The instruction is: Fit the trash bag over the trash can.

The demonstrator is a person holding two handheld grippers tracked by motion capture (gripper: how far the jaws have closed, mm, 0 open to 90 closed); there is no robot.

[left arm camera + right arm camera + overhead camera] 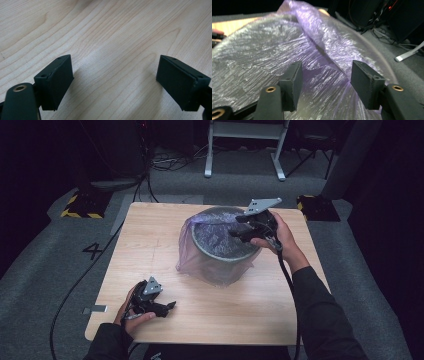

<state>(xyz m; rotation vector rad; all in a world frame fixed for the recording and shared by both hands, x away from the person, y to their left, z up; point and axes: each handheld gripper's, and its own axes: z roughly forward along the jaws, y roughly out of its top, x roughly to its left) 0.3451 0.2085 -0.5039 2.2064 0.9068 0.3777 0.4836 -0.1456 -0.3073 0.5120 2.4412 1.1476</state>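
Jaws of my right gripper (325, 80) straddle a fold of purple bag (287, 50) over the bin (222, 251), not pinching; my left gripper (115, 82) rests spread on the table (112, 30).

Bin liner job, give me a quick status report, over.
Left gripper open, resting on the table, nothing between the jaws. Right gripper open over the purple bag lining the bin, film between the jaws, unpinched. Nothing in the way.

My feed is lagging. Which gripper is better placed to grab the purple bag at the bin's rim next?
Right. The right gripper hovers over the bin, jaws apart, with a fold of the purple plastic bag just ahead of them. The left gripper sits open over bare table, well away from the bin.
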